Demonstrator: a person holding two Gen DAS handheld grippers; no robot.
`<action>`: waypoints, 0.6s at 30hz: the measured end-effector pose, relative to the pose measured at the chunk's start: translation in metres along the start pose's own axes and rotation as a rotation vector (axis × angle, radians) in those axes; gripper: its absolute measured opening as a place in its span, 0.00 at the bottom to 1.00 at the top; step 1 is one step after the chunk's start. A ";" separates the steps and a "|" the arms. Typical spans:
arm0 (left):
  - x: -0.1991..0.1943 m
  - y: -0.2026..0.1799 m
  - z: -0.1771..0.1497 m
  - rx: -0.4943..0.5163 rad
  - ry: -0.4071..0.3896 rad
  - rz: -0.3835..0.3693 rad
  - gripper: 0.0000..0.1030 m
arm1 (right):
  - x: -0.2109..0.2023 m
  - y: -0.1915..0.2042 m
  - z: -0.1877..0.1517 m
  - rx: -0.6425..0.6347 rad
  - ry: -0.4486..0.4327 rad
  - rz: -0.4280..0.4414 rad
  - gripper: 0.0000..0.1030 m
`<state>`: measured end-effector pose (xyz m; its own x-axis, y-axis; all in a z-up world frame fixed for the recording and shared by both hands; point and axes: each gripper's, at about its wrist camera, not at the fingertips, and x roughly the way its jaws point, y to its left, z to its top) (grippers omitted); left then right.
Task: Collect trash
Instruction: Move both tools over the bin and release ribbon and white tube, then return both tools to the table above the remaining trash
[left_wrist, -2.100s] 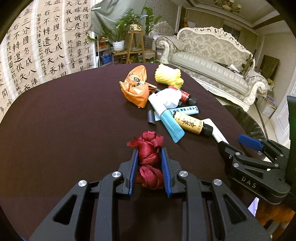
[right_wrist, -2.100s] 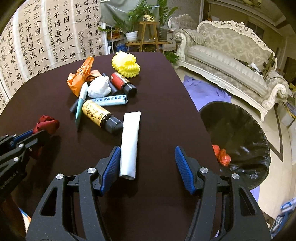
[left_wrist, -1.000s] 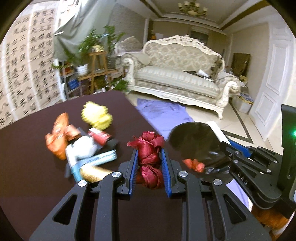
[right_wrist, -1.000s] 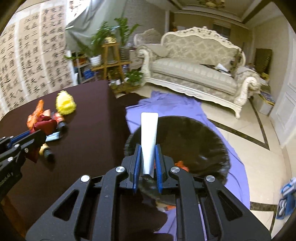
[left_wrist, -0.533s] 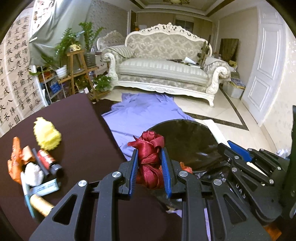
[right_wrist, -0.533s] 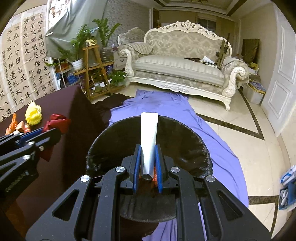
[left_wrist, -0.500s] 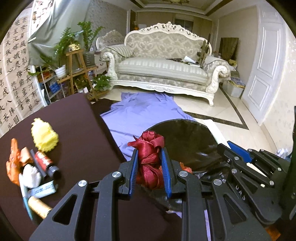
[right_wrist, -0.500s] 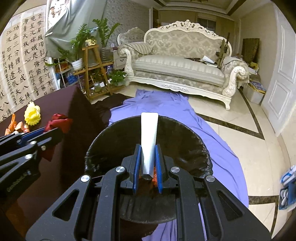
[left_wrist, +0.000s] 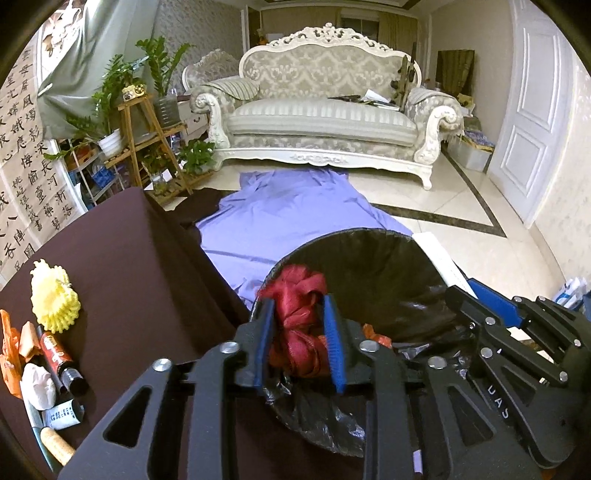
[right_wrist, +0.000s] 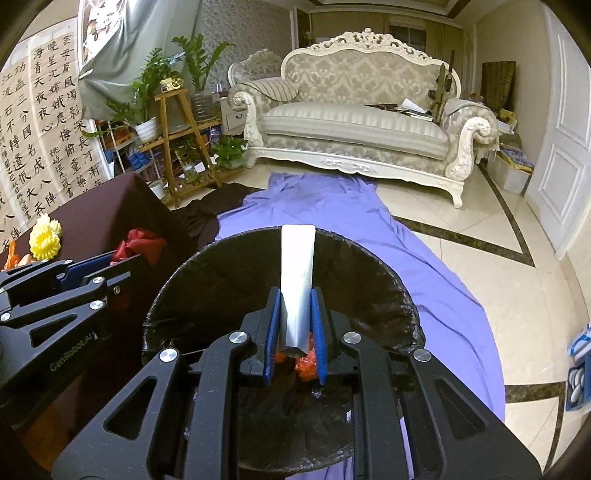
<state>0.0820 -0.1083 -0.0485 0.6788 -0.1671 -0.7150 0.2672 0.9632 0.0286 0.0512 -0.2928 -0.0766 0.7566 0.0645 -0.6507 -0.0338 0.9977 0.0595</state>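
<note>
Hanging at far left, calligraphy scrolls (left_wrist: 22, 155) back a dark maroon table (left_wrist: 122, 258) that carries a yellow foam net (left_wrist: 53, 299), a red-labelled bottle (left_wrist: 59, 356), crumpled white paper (left_wrist: 37, 384) and orange wrappers (left_wrist: 9, 350). Beyond stand a wooden plant stand (left_wrist: 147, 136) and an ornate cream sofa (left_wrist: 325, 110) on a tiled floor spread with a purple cloth (left_wrist: 291, 214). Beside the table sits a black-lined trash bin (right_wrist: 229, 280) with orange scraps (right_wrist: 306, 363) inside. The left gripper (left_wrist: 299, 317) pinches a red ribbon bundle (left_wrist: 295, 332) over the bin's near rim — blue pads pressed into it. The right gripper (right_wrist: 294, 310) clamps a flattened white tube (right_wrist: 297, 280) upright above the bin's mouth — fingers nearly together.
</note>
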 end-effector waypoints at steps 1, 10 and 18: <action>0.000 0.000 0.000 -0.002 -0.002 0.005 0.47 | 0.001 -0.001 0.000 0.004 0.002 -0.001 0.21; -0.004 0.006 0.003 -0.040 -0.008 0.015 0.69 | -0.002 -0.006 0.000 0.025 -0.001 -0.016 0.28; -0.023 0.024 0.000 -0.083 -0.018 0.039 0.70 | -0.009 0.001 -0.002 0.017 -0.001 -0.002 0.37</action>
<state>0.0726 -0.0814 -0.0315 0.6997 -0.1324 -0.7021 0.1832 0.9831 -0.0029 0.0431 -0.2919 -0.0726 0.7575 0.0628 -0.6499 -0.0213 0.9972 0.0715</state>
